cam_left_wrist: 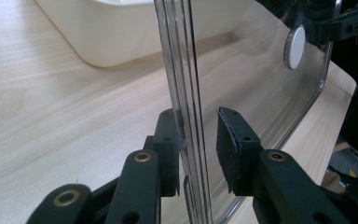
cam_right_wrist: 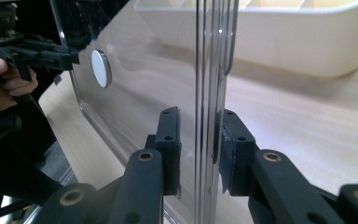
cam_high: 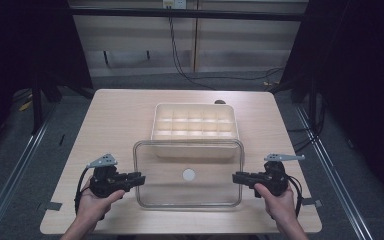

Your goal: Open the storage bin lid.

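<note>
A clear plastic lid with a white round knob hangs level over the table's front half, and its far edge overlaps the front of a cream compartment box. My left gripper is shut on the lid's left rim and my right gripper on its right rim. In the left gripper view the lid's rim runs up between my jaws, with the knob beyond. The right gripper view has the rim standing between my jaws, with the knob to the left.
The light wooden table has bare wood to the left and right of the box. Dark floor, metal rails and cables surround it. A small dark object lies just behind the box.
</note>
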